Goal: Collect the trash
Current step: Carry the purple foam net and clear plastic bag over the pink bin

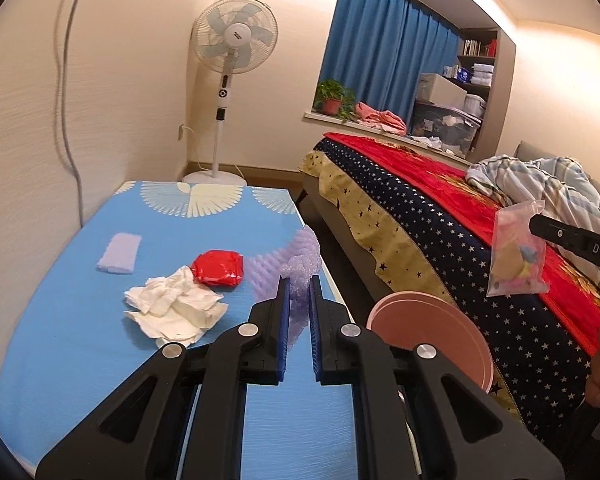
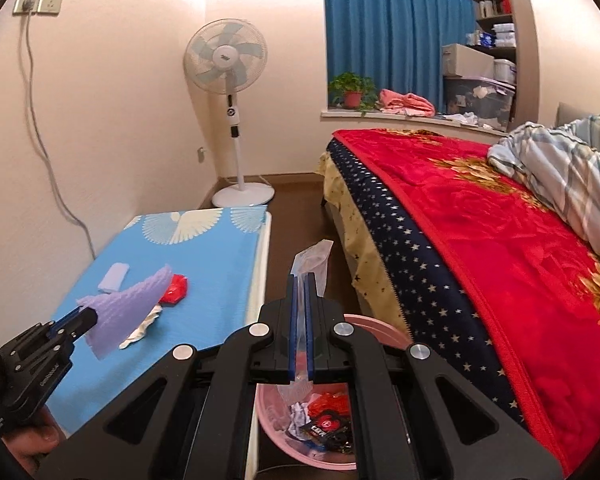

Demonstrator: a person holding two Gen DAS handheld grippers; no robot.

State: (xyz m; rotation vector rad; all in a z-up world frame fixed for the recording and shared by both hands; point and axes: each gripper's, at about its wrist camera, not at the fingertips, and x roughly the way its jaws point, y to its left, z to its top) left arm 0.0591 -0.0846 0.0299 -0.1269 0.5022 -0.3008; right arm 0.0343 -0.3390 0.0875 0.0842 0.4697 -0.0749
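On the table covered with a light blue cloth printed with white fans (image 1: 72, 280), three pieces of trash lay near each other: a crumpled white paper tissue (image 1: 176, 308), a shiny red crumpled plastic wrapper (image 1: 218, 270) touching its far edge, and a small pale lilac rectangular foam block (image 1: 120, 252) a little apart, further back toward the wall. The left tongs (image 1: 298, 284) were closed on a sheet of pale purple ribbed foam wrap (image 1: 300, 256), which was lifted above the table's right edge; in the right wrist view this sheet hung from the tongs like a fan over the tissue. The right tongs (image 2: 301, 284) were closed on a clear plastic zip bag (image 2: 314, 264); the left wrist view showed the bag with small colourful things inside it, which I could not identify, held up in the air in front of the bed with a red flowered blanket and dark blue star-patterned sheet (image 2: 480, 240). A round pink plastic bin (image 2: 272, 428) stood on the floor between the table and the bed, right below the right tongs, and it held some wrappers and paper. A person's hand (image 2: 32, 444) gripped the handle of the left tongs. A white standing fan (image 1: 230, 52) stood in the corner behind the table.
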